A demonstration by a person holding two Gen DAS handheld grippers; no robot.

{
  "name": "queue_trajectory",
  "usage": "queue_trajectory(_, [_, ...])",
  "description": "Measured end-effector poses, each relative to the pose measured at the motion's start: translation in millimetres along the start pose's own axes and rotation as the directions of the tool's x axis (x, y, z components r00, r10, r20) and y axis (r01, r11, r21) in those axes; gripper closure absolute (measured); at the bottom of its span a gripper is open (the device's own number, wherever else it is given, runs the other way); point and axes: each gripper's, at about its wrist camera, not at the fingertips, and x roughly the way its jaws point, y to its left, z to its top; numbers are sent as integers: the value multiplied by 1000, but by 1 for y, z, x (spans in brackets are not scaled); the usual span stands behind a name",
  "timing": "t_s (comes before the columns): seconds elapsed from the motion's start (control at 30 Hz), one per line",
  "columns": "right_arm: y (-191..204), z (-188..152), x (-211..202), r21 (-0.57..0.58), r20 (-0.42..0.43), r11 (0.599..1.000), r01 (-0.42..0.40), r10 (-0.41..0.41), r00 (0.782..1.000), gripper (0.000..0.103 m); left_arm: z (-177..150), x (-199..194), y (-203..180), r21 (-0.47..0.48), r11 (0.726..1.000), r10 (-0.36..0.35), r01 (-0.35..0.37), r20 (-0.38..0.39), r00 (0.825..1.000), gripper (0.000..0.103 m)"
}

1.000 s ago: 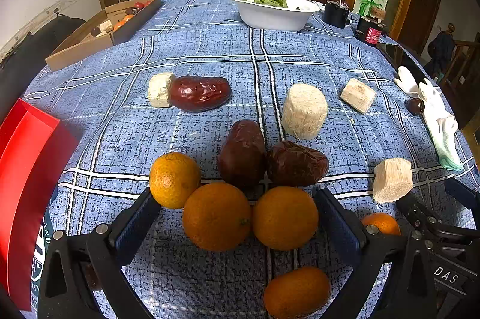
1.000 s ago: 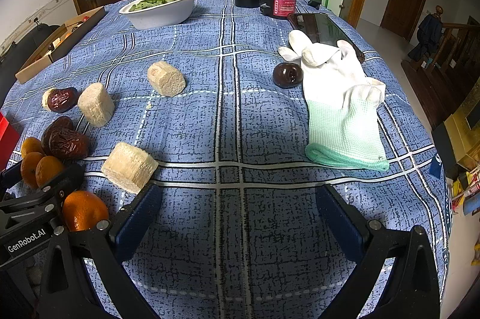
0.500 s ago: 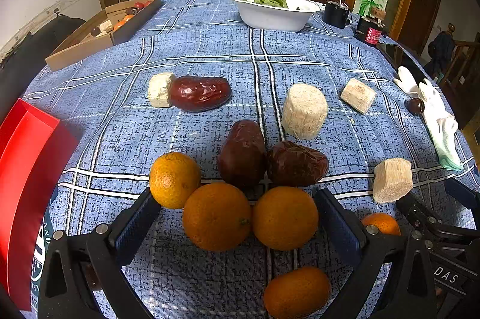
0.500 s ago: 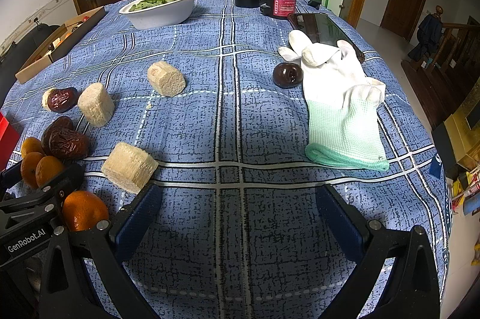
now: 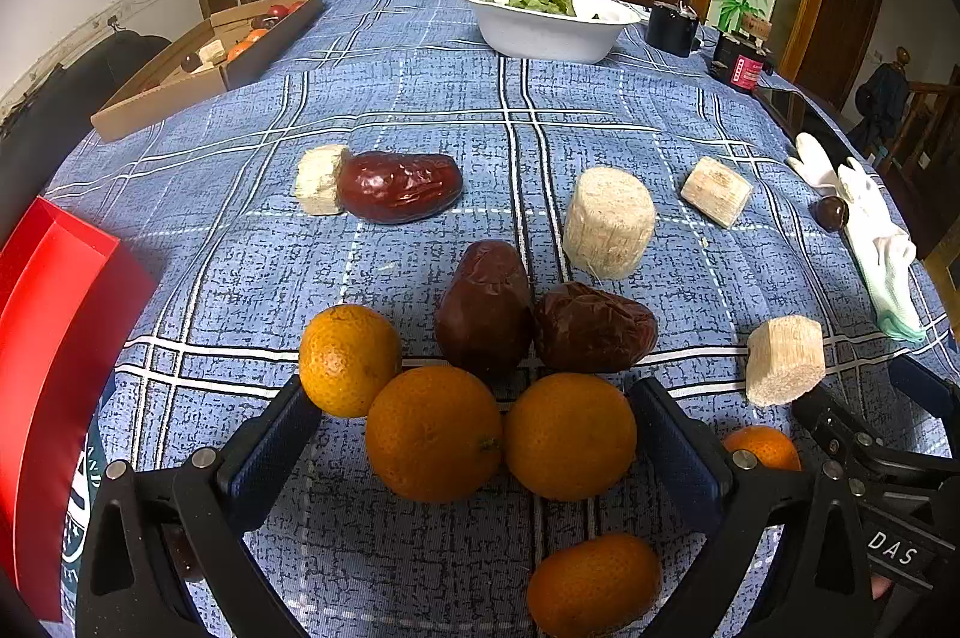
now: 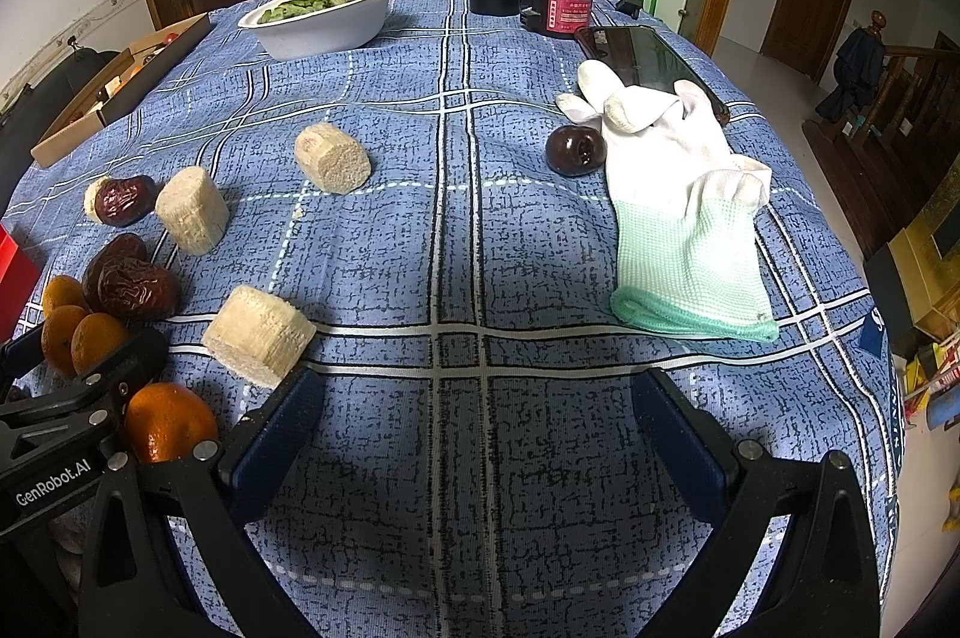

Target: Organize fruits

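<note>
left gripper (image 5: 474, 434): fingers spread wide, two oranges (image 5: 433, 433) framed between them, nothing clamped | right gripper (image 6: 474, 434): fingers wide over bare tablecloth (image 6: 516, 254) | dates (image 5: 591, 326) just beyond oranges; pale cane pieces (image 6: 259, 333) scattered near

On the table (image 5: 420, 86), nearest my edge, five oranges (image 5: 433, 441) cluster, with two dates (image 5: 485, 308) touching just behind them. Beyond those, toward the middle, a third date (image 5: 399, 185) lies against a sugarcane piece (image 5: 319, 178); three more cane pieces (image 5: 608, 222) spread to its right. Near the right edge a glove (image 6: 684, 212) lies flat, a lone date (image 6: 575, 149) touching its left side. A bowl (image 5: 546, 29) sits toward the far edge, a cardboard box (image 5: 198, 68) along the left edge, a red box (image 5: 48, 356) at my near left corner.
</note>
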Motion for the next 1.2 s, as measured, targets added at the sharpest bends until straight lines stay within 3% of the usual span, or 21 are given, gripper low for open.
queue_trajectory(0.3, [-1, 4, 1, 16, -42, 1000, 5, -5, 999, 0, 8, 3, 0, 3, 1000, -16, 16, -52, 999, 2])
queue_trajectory(0.43, [-1, 3, -1, 12, -38, 1000, 0, 1, 999, 0, 10, -22, 23, -63, 985, -165, 163, -19, 986, 31])
queue_trajectory(0.5, [-3, 0, -5, 17, -27, 1000, -25, 25, 999, 1, 13, -52, 39, -68, 973, -215, 219, 59, 975, 31])
queue_trajectory(0.57, [-9, -2, -17, 35, 17, 998, -42, 42, 999, 6, 13, -84, 55, -39, 974, -216, 225, 157, 964, 31])
queue_trajectory(0.67, [-9, -9, -45, 10, 92, 997, -76, 74, 993, 9, 6, -130, 85, 16, 982, -184, 187, 286, 940, 29])
queue_trajectory(0.73, [-5, -13, -67, -12, 138, 990, -143, 144, 980, 9, -2, -144, 108, 3, 990, -132, 138, 311, 941, 23])
queue_trajectory(0.8, [6, -16, -82, -42, 151, 975, -217, 221, 964, 14, -12, -146, 127, -31, 992, -107, 123, 311, 944, 23])
queue_trajectory(0.83, [14, -17, -85, -59, 146, 966, -251, 257, 955, 22, -15, -143, 136, -50, 991, -102, 123, 302, 948, 23])
queue_trajectory(0.9, [29, -19, -87, -88, 130, 953, -290, 300, 945, 35, -27, -132, 147, -69, 985, -137, 161, 268, 954, 24])
queue_trajectory(0.97, [44, -20, -85, -118, 119, 943, -311, 325, 938, 49, -37, -117, 152, -76, 979, -166, 187, 219, 962, 33])
queue_trajectory(1.03, [57, -24, -86, -134, 101, 924, -358, 372, 923, 49, -44, -106, 151, -65, 973, -209, 223, 177, 962, 44])
queue_trajectory(1.2, [84, -35, -82, -198, 35, 876, -440, 455, 890, 49, -54, -91, 132, 47, 971, -238, 234, 127, 963, 44])
